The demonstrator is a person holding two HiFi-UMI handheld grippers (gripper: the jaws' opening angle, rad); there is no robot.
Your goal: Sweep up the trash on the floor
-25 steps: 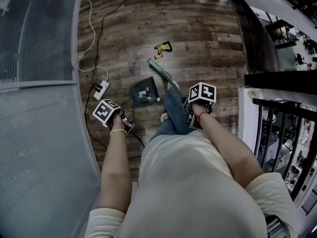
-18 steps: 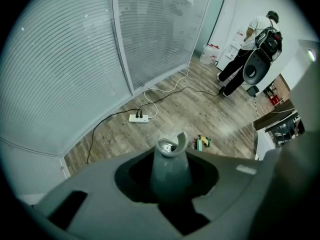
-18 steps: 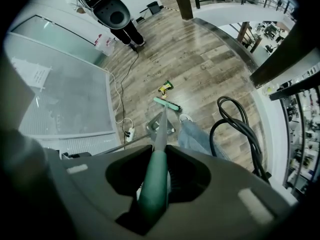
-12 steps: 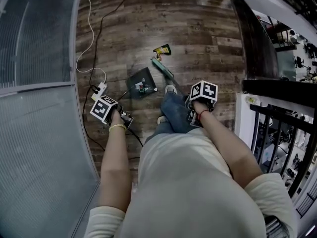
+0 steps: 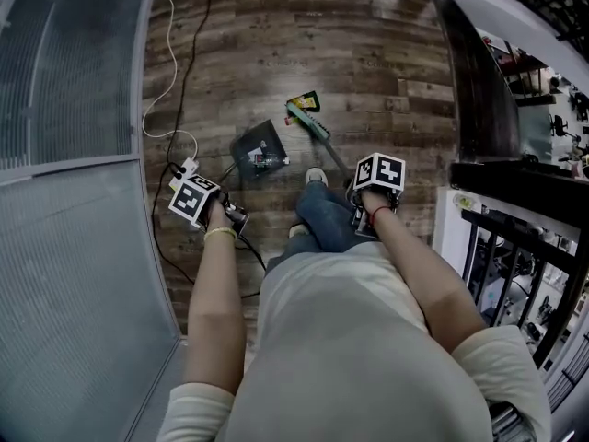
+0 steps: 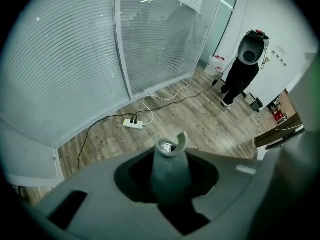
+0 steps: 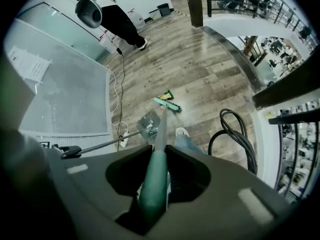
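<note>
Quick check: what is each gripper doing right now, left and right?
Left gripper: shut on the dustpan handle.
Right gripper: shut on the broom handle.

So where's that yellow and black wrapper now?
Head view: the yellow and black wrapper lies on the wooden floor just beyond the green broom head, up and right of the dark square dustpan.

The green broom (image 5: 311, 124) head lies against a yellow wrapper (image 5: 305, 101), just beside the dark dustpan (image 5: 256, 145).

Green long-handled plastic broom (image 5: 299, 115) is pushing forward, its head is closing right up against the yellow crumpled wrapper (image 5: 306, 100), dark square plastic dustpan (image 5: 259, 147) is edging nearer behind
</note>
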